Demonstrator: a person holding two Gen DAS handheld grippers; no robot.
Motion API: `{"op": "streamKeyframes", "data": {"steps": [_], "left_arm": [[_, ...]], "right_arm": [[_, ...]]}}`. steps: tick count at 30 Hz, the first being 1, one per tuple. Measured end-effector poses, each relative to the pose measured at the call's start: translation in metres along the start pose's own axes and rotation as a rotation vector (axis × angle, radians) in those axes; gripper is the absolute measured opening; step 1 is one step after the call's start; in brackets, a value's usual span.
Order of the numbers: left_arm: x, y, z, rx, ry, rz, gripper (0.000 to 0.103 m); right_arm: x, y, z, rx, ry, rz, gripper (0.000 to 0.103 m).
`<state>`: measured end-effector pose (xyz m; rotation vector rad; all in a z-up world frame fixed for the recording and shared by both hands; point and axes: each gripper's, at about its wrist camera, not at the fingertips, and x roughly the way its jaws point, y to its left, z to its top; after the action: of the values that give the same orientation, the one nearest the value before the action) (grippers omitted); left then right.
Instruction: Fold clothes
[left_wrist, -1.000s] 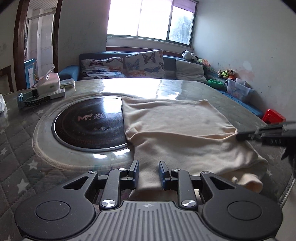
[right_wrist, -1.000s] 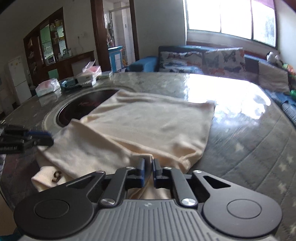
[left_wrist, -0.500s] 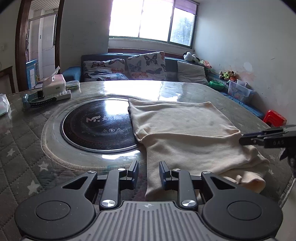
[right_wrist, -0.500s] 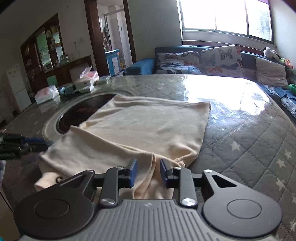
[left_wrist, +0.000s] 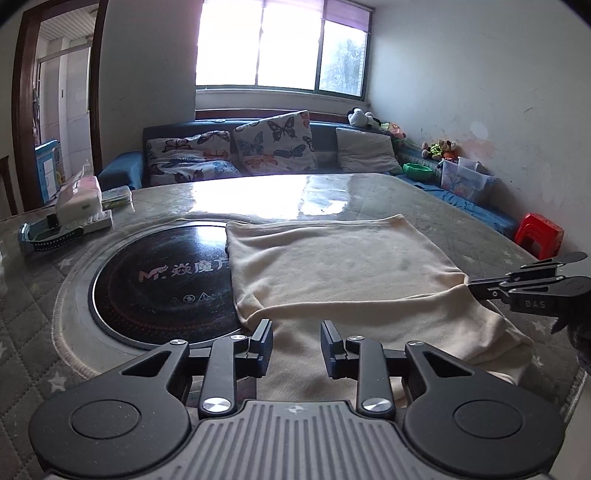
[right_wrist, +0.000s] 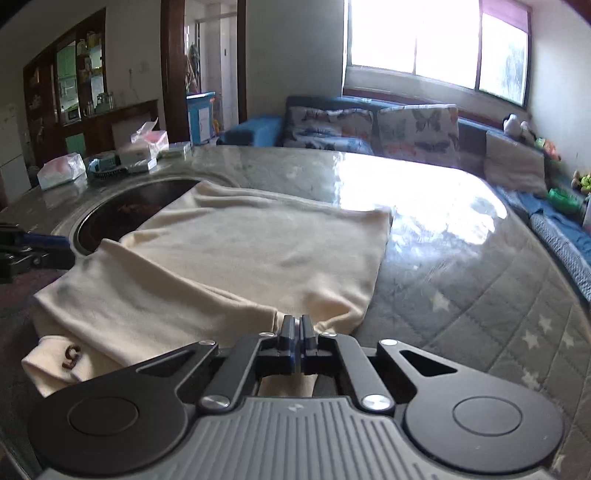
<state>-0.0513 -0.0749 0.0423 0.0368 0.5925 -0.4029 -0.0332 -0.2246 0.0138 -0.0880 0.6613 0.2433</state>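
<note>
Half a second ago the right gripper (right_wrist: 296, 332) had its two fingers apart over the cloth; now they are pressed together, and a small fold of the cream garment (left_wrist: 343, 280) seems to be pinched between them at its near right corner. The left gripper (left_wrist: 296, 341) has spread its fingers a little wider and grips nothing, hovering just above the near edge of the cloth.

The garment lies flat on the round table (right_wrist: 461, 266), folded to a rough rectangle. Its left side covers part of the black round cooktop (left_wrist: 155, 280) in the middle of the table. The near part is a looser layer with soft wrinkles, and a brown "5" (right_wrist: 71, 356) shows near the table's front edge.
</note>
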Motion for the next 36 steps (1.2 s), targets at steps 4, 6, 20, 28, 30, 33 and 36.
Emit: {"op": "streamKeyframes", "data": {"steps": [4,6,20,28,30,33,36], "left_arm": [[0.011,-0.003,0.005,0.008,0.016,-0.026,0.029],[0.020,-0.006,0.006,0.016,0.031,-0.029,0.029],[0.036,-0.009,0.004,0.030,0.045,0.013,0.029],[0.008,-0.033,-0.013,0.121,0.043,-0.058,0.029],[0.006,-0.035,-0.019,0.137,0.049,-0.053,0.030],[0.003,-0.039,-0.026,0.157,0.055,-0.045,0.030],[-0.006,-0.039,-0.026,0.167,0.049,-0.046,0.030]], "right_arm": [[-0.011,0.003,0.006,-0.007,-0.048,0.041,0.017],[-0.008,0.005,0.007,-0.008,-0.035,0.060,0.032],[0.004,0.009,-0.001,-0.035,-0.015,0.043,0.015],[-0.024,0.031,-0.008,-0.154,-0.026,0.164,0.016],[-0.021,0.033,-0.015,-0.170,-0.005,0.166,0.016],[-0.019,0.032,-0.023,-0.163,0.015,0.161,0.017],[-0.025,0.031,-0.021,-0.161,0.000,0.157,0.021]]}}
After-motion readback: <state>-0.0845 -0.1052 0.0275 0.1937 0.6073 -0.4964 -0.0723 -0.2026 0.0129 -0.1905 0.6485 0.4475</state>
